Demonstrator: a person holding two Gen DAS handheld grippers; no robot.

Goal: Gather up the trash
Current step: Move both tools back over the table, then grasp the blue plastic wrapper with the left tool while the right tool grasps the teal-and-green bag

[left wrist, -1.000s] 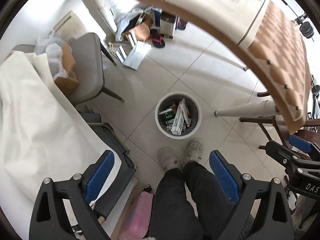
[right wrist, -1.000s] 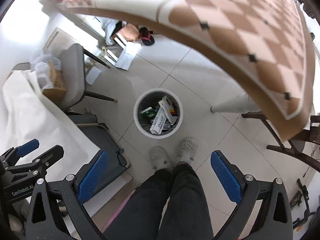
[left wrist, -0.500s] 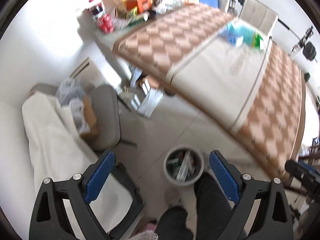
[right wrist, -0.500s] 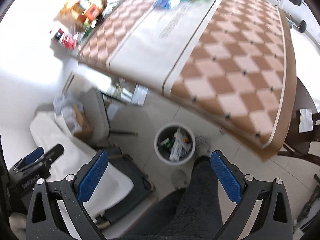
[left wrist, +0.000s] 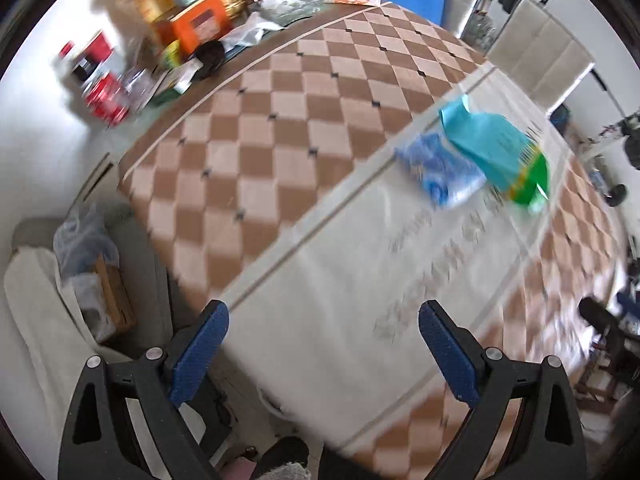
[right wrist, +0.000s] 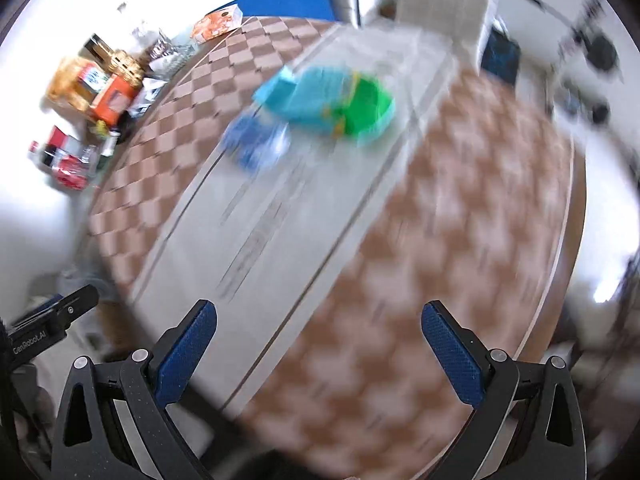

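Both views swing up from bin to counter (left wrist: 320, 240). Wrappers (left wrist: 492, 156) lie ahead, right of the left gripper (left wrist: 324, 344); right gripper (right wrist: 320, 344) nearer. Fingers wide, empty.

teal-and-green packet (left wrist: 496, 152) overlapping blue wrapper (left wrist: 438, 170), lying flat on the table's pale strip (left wrist: 340, 280)

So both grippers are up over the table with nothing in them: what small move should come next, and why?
Probably carry the right gripper forward toward the teal and green packet. Both it and the left gripper are open and empty, and that packet lies next to a blue wrapper on the tablecloth's pale strip, well ahead of the fingers.
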